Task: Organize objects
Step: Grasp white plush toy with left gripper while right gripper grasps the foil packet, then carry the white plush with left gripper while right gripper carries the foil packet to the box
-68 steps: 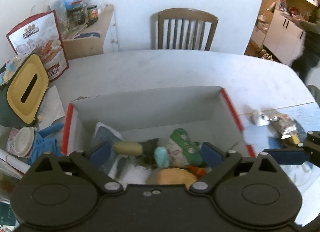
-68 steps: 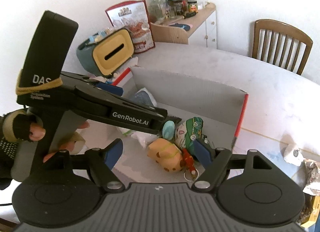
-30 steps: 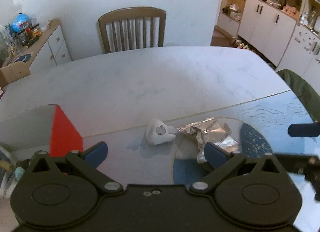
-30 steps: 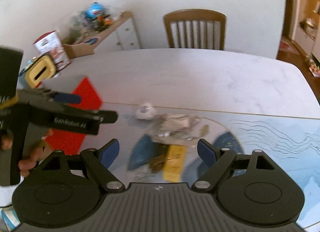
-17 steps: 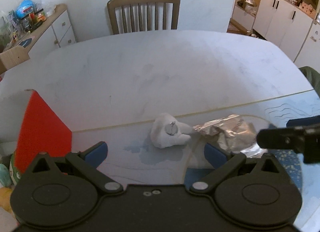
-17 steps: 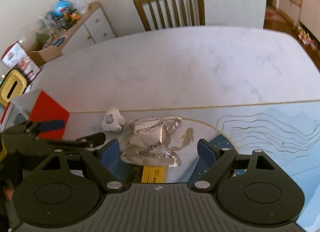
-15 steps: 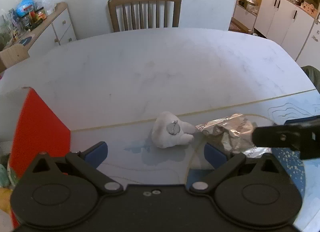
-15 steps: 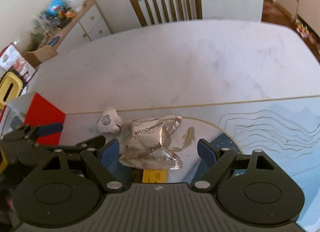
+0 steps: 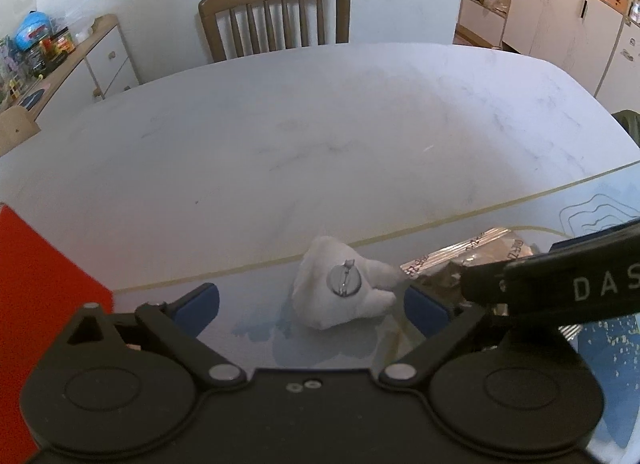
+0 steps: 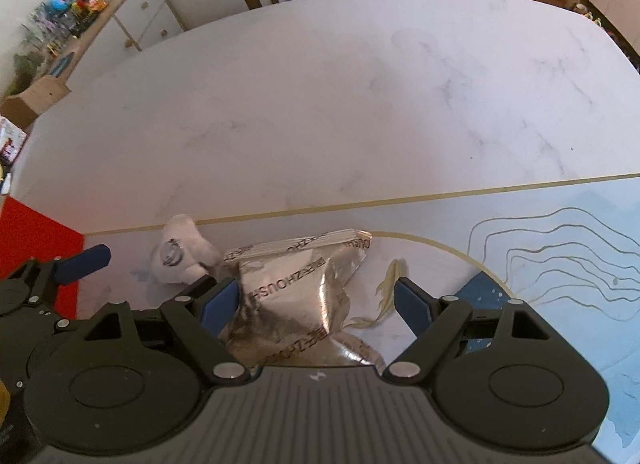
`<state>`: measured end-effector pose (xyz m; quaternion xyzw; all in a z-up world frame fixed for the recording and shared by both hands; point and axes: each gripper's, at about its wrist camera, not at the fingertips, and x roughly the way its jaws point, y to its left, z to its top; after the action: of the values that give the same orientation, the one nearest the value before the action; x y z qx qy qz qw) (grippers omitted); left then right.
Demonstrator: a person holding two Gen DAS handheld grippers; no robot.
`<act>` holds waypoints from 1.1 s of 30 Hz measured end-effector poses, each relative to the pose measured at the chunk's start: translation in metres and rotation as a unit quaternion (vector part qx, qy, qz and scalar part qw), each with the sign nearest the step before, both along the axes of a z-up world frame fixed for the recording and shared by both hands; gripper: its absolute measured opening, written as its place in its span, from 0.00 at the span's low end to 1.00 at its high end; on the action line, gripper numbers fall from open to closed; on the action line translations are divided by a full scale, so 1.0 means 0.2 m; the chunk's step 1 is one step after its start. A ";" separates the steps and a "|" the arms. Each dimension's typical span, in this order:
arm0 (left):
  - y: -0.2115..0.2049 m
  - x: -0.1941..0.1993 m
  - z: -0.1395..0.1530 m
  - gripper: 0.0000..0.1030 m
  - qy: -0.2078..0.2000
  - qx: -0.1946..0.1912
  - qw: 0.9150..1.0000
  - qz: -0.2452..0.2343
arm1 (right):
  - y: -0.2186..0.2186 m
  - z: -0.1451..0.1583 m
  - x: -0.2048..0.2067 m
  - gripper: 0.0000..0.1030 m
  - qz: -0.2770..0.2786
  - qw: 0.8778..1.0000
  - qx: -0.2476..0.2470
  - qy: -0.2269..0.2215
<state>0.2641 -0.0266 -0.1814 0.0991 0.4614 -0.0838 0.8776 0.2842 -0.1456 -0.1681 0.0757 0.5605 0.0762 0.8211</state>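
Observation:
A small white plush toy [image 9: 342,288] with a round metal badge lies on the table mat. My left gripper [image 9: 310,302] is open, low over the mat, with the toy between its blue fingers. The toy also shows in the right wrist view [image 10: 180,256]. A crumpled silver foil snack bag [image 10: 304,300] lies just right of the toy. My right gripper [image 10: 316,304] is open with the bag between its fingers. The bag [image 9: 476,254] is partly hidden behind the right gripper's body in the left wrist view.
A red-sided cardboard box [image 9: 44,276] stands at the left, also seen in the right wrist view [image 10: 32,232]. The white marble table [image 9: 320,136] stretches beyond. A wooden chair [image 9: 276,18] stands behind it, a cluttered sideboard [image 10: 80,12] at far left.
Both grippers left the box and swung right over the mat. The left one closed in around the white toy; the right one descended around the foil bag.

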 end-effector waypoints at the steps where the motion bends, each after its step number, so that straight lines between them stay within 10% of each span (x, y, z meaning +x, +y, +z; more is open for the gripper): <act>1: 0.00 0.00 0.00 0.91 -0.001 0.002 1.000 -0.001 | 0.00 -0.01 0.01 0.82 0.001 1.000 -0.001 0.000; 12: -0.01 0.01 -0.02 0.52 -0.002 -0.009 1.000 -0.018 | 0.04 -0.01 0.01 0.56 0.019 1.000 0.020 -0.002; 33: 0.06 -0.15 0.23 0.50 -0.001 -0.052 0.999 0.017 | -0.07 0.14 -0.12 0.48 -0.004 0.998 0.053 -0.035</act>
<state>0.2340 -0.0154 -0.1361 0.0459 0.4573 -0.0924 0.8833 0.2592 -0.1596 -0.1395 0.1187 0.5266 0.1051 0.8352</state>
